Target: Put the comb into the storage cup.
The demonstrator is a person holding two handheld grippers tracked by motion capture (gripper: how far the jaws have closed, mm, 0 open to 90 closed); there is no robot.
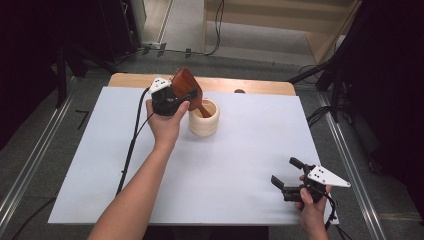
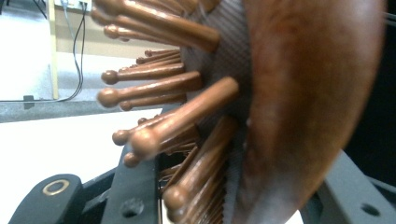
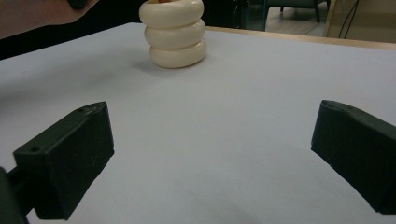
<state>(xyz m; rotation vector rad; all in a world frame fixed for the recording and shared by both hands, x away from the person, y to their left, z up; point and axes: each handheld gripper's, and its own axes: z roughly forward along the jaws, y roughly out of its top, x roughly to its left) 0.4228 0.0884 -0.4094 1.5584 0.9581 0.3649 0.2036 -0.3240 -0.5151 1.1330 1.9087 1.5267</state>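
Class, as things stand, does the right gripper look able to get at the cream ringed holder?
Probably yes: the right gripper is open and only bare white table lies between it and the holder.

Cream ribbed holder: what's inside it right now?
In the cream ribbed holder, the handle of the wooden hairbrush slants down past the rim, while the left gripper clamps the brush head above. The holder's wall hides the handle's tip and the bottom.

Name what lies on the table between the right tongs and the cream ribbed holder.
Nothing: in the right gripper view, bare white table runs from the open right tongs to the holder.
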